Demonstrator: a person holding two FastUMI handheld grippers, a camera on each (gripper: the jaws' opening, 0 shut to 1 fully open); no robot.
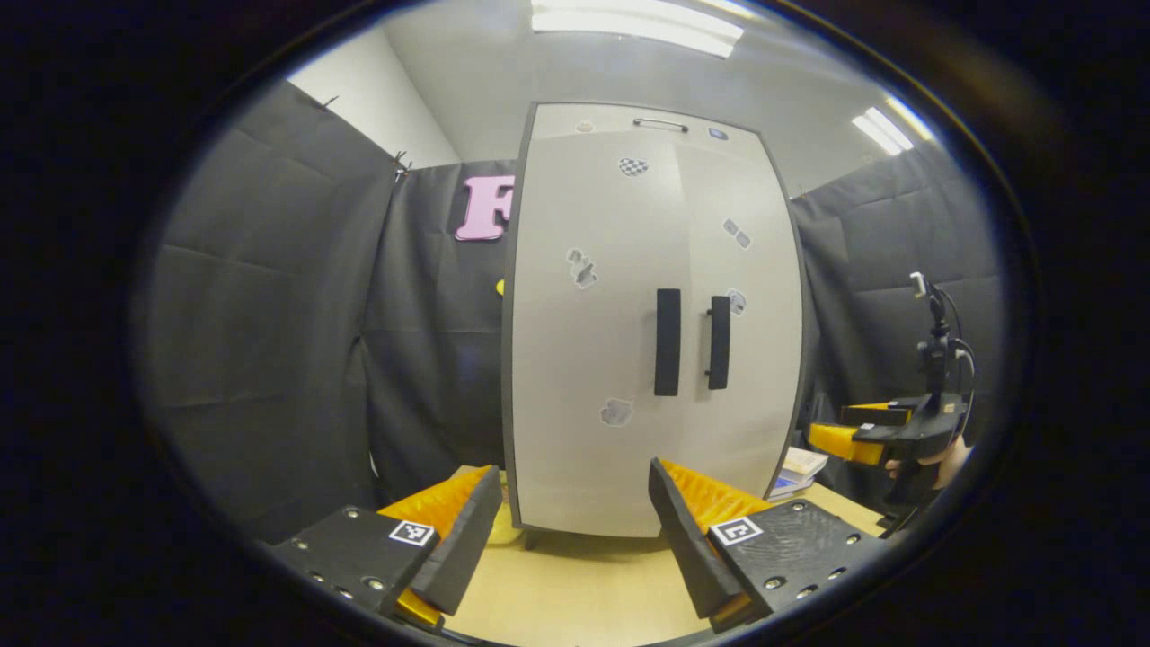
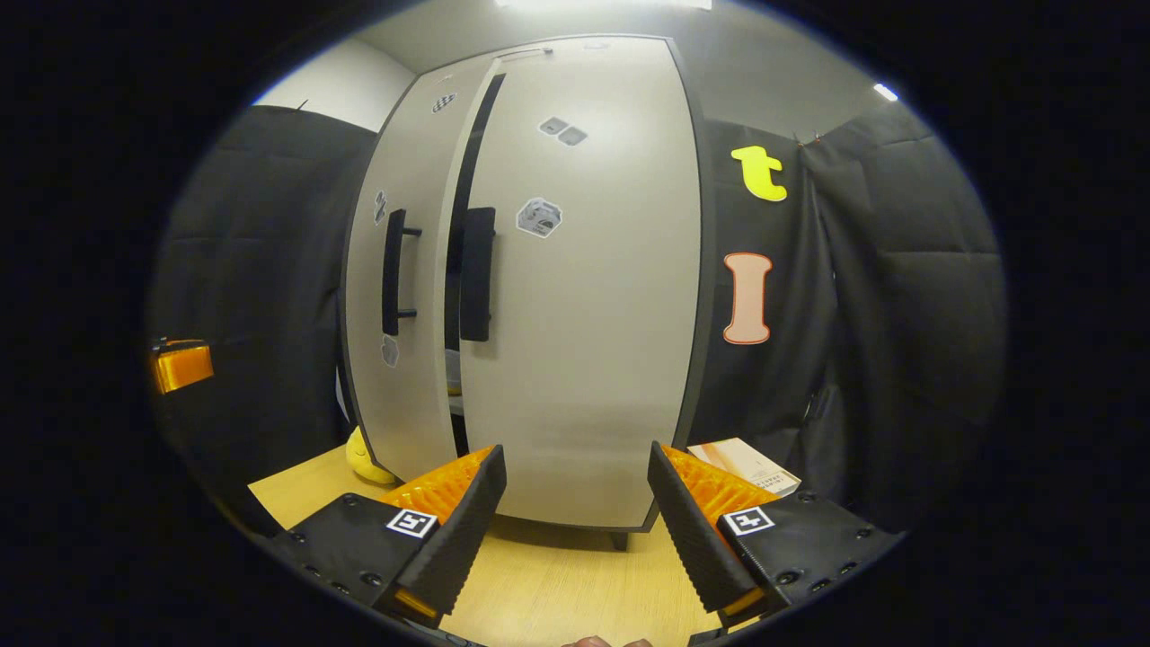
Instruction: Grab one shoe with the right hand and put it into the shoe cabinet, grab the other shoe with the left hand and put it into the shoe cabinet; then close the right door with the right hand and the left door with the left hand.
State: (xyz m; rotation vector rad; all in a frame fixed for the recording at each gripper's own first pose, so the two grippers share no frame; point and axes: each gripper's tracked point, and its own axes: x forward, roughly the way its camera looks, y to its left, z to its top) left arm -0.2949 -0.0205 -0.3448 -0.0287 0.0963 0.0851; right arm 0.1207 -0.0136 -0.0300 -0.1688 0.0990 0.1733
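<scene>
Landmark: the shoe cabinet [image 1: 651,314] stands upright on the counter [image 1: 575,584], against the black booth wall.
My left gripper [image 1: 575,539]: fingers spread wide with nothing between them, held in front of the cabinet's foot, apart from it.
My right gripper [image 2: 575,530]: fingers likewise spread and empty, before the cabinet's lower edge.
Left door [image 2: 395,296]: in the right gripper view it stands slightly ajar, a dark slit between it and the right door.
Right door [image 2: 579,288]: looks flush with the cabinet frame.
Handles: two dark vertical bars [image 1: 667,341] side by side at the cabinet's middle seam.
Shoes: I cannot tell where they lie; the cabinet's slit is too dark.
Beside the cabinet: a yellow object [image 2: 364,458] at its left foot, a stack of books [image 2: 746,463] at its right foot.
Other gripper: in the left gripper view, my right one hangs off to the cabinet's right, in a hand [image 1: 934,458].
</scene>
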